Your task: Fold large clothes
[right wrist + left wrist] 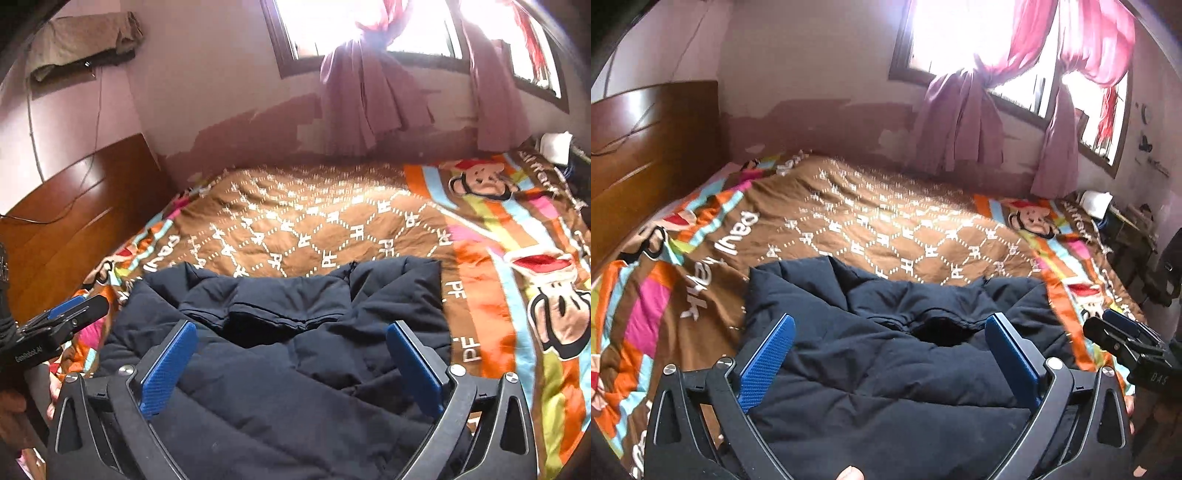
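Padding in dark navy, a large quilted jacket, was seen lying rumpled on the near part of a bed, spread over a brown bedspread patterned with white dotted diamonds and letters and bordered with bright stripes and cartoon monkey faces. The jacket's collar opening was turned toward the far side of the bed, and its body ran back under both cameras.

The left gripper was held above the jacket with its blue-padded fingers spread wide apart; nothing was clamped between them, and the cloth was seen below and beyond the pads rather than pressed by them. The right gripper was held likewise over the same garment, its blue fingers standing wide apart and gripping nothing. Each gripper was caught at the edge of the other's view: the right one at the right border of the left wrist view, the left one at the left border of the right wrist view, so the two were placed side by side.

A wooden headboard was seen at the left, and a window hung with pink curtains on the far wall, strongly backlit
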The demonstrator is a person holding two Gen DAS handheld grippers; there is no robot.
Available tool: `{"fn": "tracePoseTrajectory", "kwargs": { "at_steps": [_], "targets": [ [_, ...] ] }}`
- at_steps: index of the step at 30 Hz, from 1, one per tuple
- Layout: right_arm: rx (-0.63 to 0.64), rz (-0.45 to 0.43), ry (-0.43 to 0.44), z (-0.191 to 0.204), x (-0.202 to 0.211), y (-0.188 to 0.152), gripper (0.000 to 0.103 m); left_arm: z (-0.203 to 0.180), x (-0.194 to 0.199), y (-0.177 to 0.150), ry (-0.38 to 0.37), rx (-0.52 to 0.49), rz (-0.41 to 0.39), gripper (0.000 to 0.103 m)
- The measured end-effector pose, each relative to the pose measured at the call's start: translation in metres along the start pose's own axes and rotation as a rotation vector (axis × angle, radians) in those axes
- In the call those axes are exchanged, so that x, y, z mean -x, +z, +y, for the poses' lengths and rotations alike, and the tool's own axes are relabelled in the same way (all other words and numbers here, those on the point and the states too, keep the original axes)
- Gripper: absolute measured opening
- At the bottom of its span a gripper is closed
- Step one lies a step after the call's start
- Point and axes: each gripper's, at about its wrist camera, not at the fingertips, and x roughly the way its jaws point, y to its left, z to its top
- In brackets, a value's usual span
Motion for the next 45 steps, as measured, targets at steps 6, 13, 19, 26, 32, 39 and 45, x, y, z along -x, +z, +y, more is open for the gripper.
{"fn": "tracePoseTrajectory", "kwargs": {
  "at_steps": [6, 13, 19, 26, 32, 39, 45],
  "targets": [
    [0.04, -0.048, -0.006, 0.015, 0.047, -0.003, 0.103, -0.011, 0.048, 0.001, 0.016, -0.022, -0.055, 0.101],
    [0.081, -0.076, 0.018, 0.033, 0.102, -0.013, 0.103, -0.017, 0.102, -0.016, 0.005, -0.046, -0.119, 0.101],
    [0.127, -0.084, 0.027, 0.051, 0.144, -0.028, 0.103, -0.023, 0.142, -0.036, 0.004, -0.073, -0.143, 0.101],
    [0.168, -0.098, 0.032, 0.074, 0.183, -0.05, 0.103, -0.02, 0.176, -0.059, 0.017, -0.108, -0.145, 0.101],
    [0.202, -0.1, 0.04, 0.092, 0.208, -0.069, 0.103, -0.018, 0.196, -0.084, 0.013, -0.139, -0.117, 0.101],
    [0.276, -0.058, 0.033, 0.103, 0.228, -0.103, 0.103, -0.014, 0.214, -0.126, -0.063, -0.218, -0.035, 0.101],
    [0.338, 0.048, 0.034, 0.102, 0.227, -0.138, 0.103, -0.013, 0.223, -0.17, -0.06, -0.308, 0.019, 0.101]
  ]
}}
